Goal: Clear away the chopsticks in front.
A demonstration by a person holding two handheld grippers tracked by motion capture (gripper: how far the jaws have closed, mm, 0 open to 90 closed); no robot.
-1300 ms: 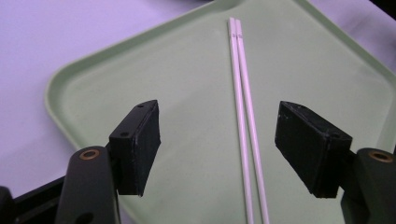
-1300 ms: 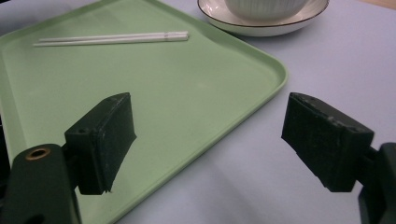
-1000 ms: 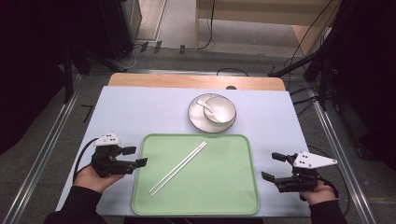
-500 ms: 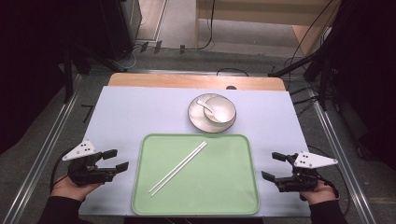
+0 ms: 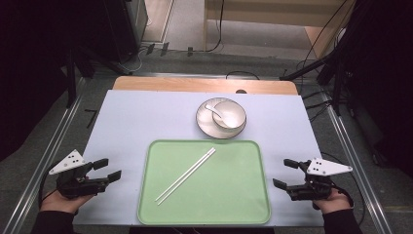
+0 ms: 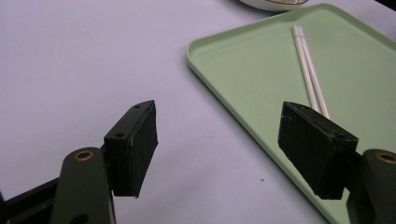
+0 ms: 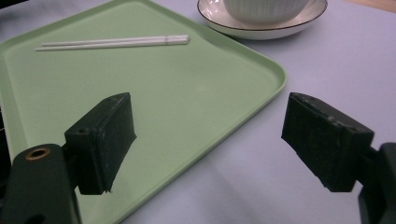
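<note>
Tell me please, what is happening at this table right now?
A person holds two grippers, and both are open and hold nothing. The left gripper rests left of the green tray, the right gripper right of it. A pair of white chopsticks lies on the tray. Behind it, a bowl with a spoon sits on a plate.

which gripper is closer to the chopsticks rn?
Left, slightly. The left gripper sits off the tray's left edge, level with the chopsticks' lower end. The right gripper sits off the tray's right edge, farther across. Both open and empty.
</note>
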